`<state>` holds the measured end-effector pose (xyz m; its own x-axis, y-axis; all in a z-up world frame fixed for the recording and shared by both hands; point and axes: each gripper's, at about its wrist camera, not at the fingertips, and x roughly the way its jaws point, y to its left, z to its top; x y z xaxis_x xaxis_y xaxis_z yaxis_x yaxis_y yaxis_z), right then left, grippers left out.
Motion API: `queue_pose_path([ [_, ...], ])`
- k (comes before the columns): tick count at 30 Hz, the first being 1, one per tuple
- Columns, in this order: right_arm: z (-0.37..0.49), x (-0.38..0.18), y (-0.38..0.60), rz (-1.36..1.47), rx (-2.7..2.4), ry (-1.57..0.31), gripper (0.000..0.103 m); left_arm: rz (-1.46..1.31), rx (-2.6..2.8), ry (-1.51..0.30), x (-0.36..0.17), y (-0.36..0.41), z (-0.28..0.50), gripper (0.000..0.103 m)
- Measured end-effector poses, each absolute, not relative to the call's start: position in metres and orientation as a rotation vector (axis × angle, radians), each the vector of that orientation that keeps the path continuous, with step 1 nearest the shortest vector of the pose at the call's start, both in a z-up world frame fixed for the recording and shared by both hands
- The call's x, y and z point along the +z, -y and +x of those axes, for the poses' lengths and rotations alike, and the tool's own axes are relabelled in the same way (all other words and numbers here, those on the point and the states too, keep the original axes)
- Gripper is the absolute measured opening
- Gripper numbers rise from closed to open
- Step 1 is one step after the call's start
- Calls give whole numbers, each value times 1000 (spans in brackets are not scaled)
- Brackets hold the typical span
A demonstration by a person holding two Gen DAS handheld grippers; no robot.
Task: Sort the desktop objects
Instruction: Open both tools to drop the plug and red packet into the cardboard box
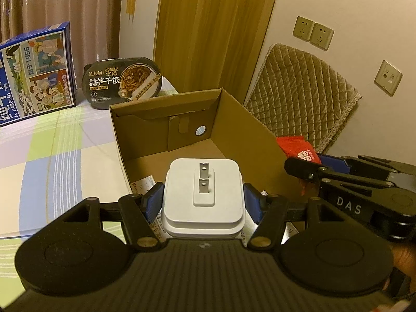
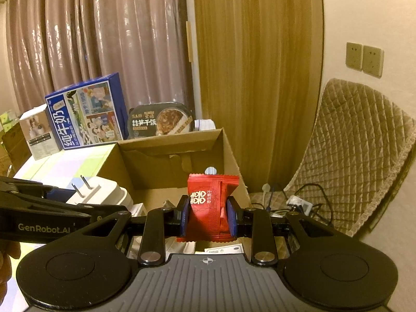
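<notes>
Both grippers loaded at the cardboard box (image 1: 166, 119)

Left gripper (image 1: 202, 197) clamps a white charger (image 1: 202, 208); right gripper (image 2: 209, 214) pinches a red packet (image 2: 210, 202), both apparently above the box.

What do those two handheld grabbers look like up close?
Both are matte black. Each has a ribbed grey body flanked by two round discs, hinged link arms with silver pivot pins, and blue fingertip pads. The left gripper reads "GenRobot.AI" on its side; the right gripper reads "DAS". No cables or sleeves show.
</notes>
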<state>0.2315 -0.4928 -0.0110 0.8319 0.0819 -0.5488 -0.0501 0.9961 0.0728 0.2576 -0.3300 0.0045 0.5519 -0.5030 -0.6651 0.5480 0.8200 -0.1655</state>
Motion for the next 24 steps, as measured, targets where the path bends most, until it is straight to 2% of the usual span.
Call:
queue_pose_path([
  [10, 243, -12, 494, 57, 61, -585, 27, 67, -614, -769, 3, 337, 274, 60],
  [11, 244, -12, 495, 59, 59, -585, 27, 70, -616, -768, 2, 338, 277, 66],
  [12, 244, -12, 496, 61, 57, -585, 27, 68, -618, -768, 2, 338, 280, 76],
  [24, 248, -12, 493, 86, 87, -595, 27, 18, -560, -709, 16, 300, 275, 77],
])
